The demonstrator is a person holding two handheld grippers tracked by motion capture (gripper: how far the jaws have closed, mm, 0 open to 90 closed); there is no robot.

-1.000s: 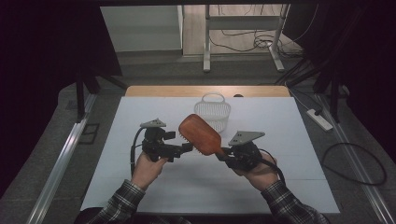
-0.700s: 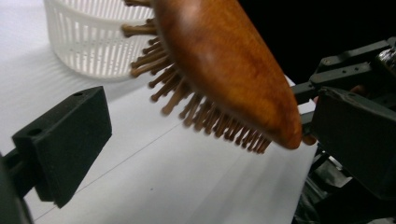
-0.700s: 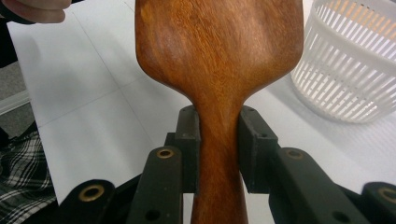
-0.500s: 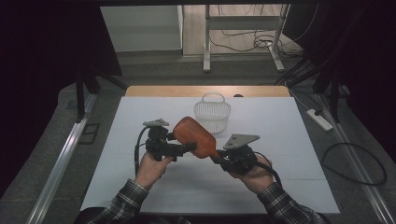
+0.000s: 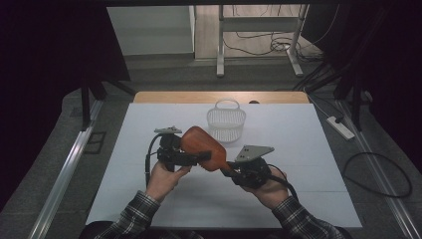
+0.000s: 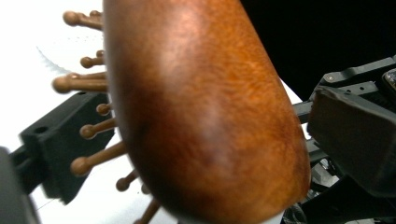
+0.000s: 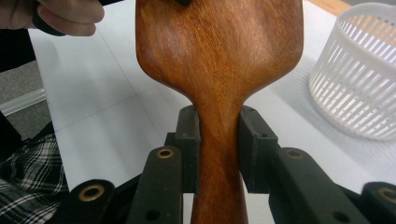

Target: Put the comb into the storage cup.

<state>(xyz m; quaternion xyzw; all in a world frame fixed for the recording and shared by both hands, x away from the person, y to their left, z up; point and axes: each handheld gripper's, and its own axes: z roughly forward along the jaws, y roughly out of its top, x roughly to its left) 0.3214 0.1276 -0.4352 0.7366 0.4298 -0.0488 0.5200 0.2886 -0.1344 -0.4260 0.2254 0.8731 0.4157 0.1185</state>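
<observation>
Wooden hairbrush [image 5: 203,147] being held aloft between both grippers, over the white table [image 5: 318,164].

Right gripper [image 7: 218,140] is clamping the handle neck, jaws pressing both sides. Left gripper [image 5: 175,153] is straddling the brush head — one jaw among the bristle pegs [image 6: 88,131], one behind the back; firm contact cannot be confirmed. White basket [image 5: 226,119] is standing just beyond.

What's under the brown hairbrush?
Under the hairbrush: wooden pins pointing down, and white table below. The left tool hides part of its underside.
</observation>
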